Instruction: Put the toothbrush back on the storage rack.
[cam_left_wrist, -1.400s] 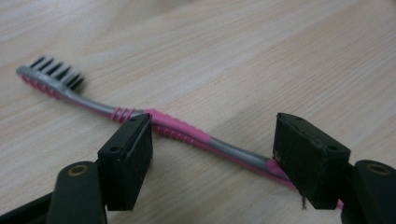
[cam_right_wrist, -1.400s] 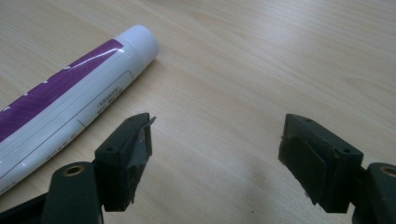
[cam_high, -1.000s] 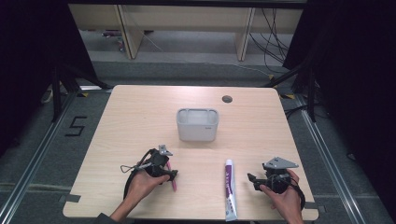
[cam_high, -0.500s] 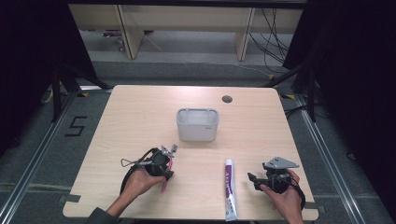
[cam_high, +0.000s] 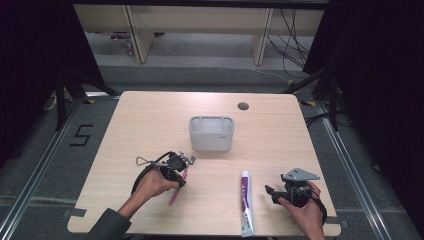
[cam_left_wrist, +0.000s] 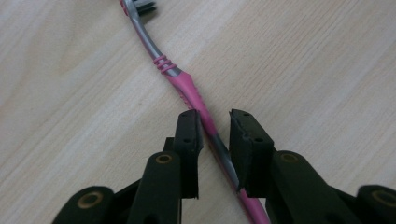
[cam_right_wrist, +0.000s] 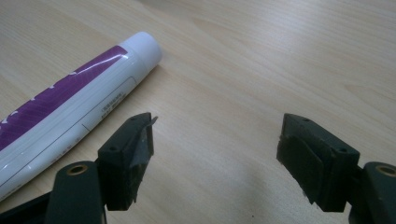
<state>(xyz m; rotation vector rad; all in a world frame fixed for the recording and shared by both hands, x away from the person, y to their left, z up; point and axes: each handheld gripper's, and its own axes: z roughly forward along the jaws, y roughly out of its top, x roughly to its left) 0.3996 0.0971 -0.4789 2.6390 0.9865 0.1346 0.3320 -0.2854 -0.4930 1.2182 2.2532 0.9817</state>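
Toothbrush (cam_left_wrist: 187, 86) lies on pale wooden table (cam_high: 150, 125), dark room around.

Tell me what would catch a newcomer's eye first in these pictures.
Probably the pink toothbrush on the wooden table, lying between the jaws of the left gripper, which have just been closing around its handle. Next, the purple-and-white toothpaste tube near the front edge, beside the open right gripper. A grey bin stands mid-table.

Even overhead light brightens the table (cam_high: 150, 125); surroundings fall dark, close views sharp with soft shadows.
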